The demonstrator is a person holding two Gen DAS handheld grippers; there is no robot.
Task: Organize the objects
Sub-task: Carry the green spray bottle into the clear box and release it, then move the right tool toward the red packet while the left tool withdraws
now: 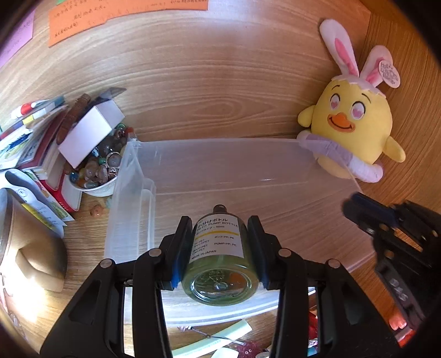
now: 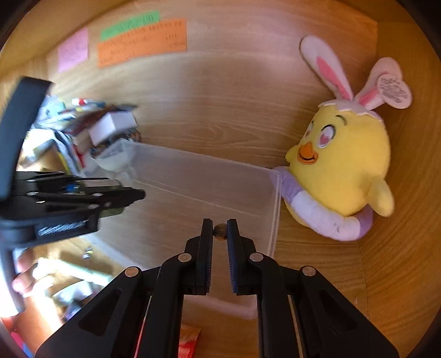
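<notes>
Over one clear bin point(image 1: 209, 162), one bottle point(image 1: 219, 253), seemingly one bead point(image 2: 220, 230).

The bin point(image 1: 220, 165) sits on the desk point(image 1: 206, 91), bowl point(image 1: 96, 187) left, plush toy point(image 1: 355, 121) right, notes point(image 1: 121, 16) behind.

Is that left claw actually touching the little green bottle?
Touching. The left wrist view shows the left gripper with both fingers pressed against the bottle's sides.
</notes>
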